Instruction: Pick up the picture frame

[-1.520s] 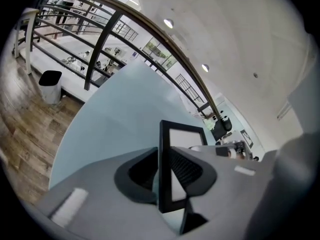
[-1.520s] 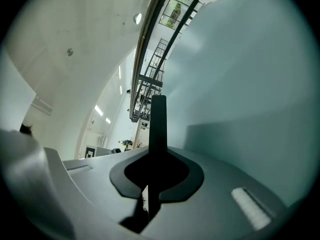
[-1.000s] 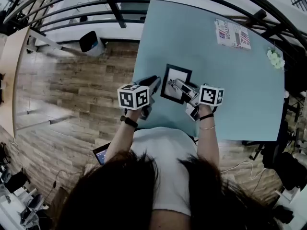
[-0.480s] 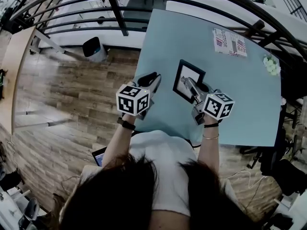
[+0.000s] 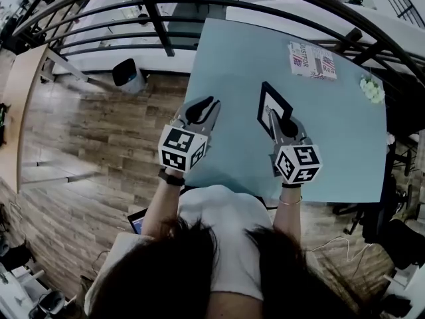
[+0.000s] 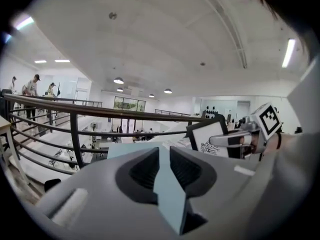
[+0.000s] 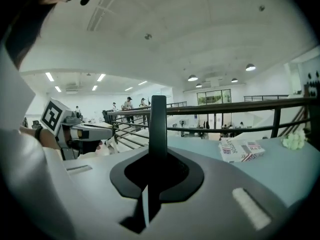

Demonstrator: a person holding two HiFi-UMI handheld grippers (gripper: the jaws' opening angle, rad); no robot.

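Your right gripper [image 5: 277, 126] pinches the black rectangular picture frame [image 5: 267, 102] by its lower edge. In the right gripper view the two jaws press against the thin dark side of the frame, which rises straight up from between them. The frame stands upright on its edge in that grip, over the near middle of the pale blue table [image 5: 332, 125]. It is turned so that its white mat and small dark drawing face your left side. The left gripper view shows that printed face with the right gripper's fingers across its lower part.

Your left gripper [image 5: 201, 109] hangs over the table's left edge, well apart from the frame. Its jaws stand spread. In the left gripper view only the blue tabletop shows in the gap between them, and nothing is held there. Both grippers point away from you, towards the far side of the table.

At the far right corner of the table lies a flat printed booklet with red and blue lettering [image 5: 312, 60]. A small bunch of white flowers [image 5: 370, 88] sits near the right edge, just beyond the booklet. A dark metal railing [image 5: 153, 12] curves past the far side of the table, and brown wooden floor [image 5: 99, 131] lies to the left.
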